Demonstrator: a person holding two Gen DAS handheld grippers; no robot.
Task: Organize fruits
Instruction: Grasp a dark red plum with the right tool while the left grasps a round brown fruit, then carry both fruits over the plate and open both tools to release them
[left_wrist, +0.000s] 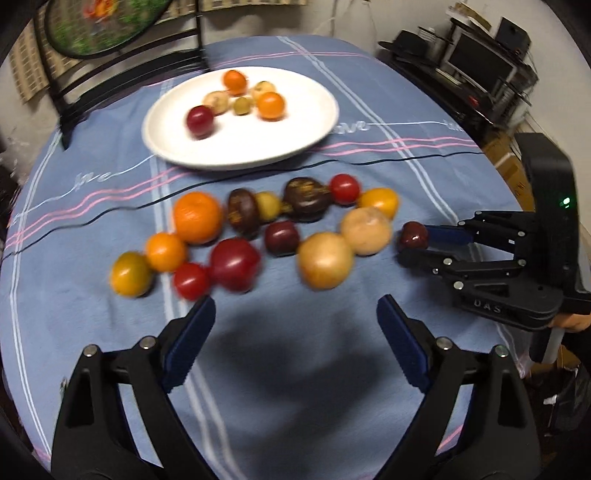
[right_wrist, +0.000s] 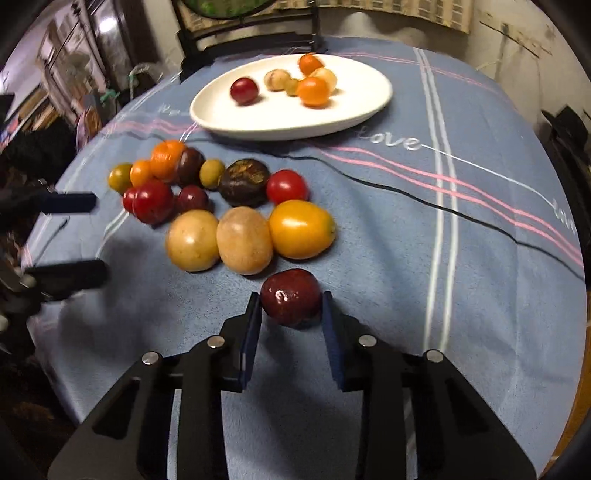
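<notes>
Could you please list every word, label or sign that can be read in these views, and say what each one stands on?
"love": white script on the blue tablecloth, just in front of the white plate.
"DAS": raised letters on the body of the right hand-held gripper, seen from the left wrist view.
More white script runs along the cloth's thin line, left of the plate and at the cloth's right edge: too blurred or cut off to read.
</notes>
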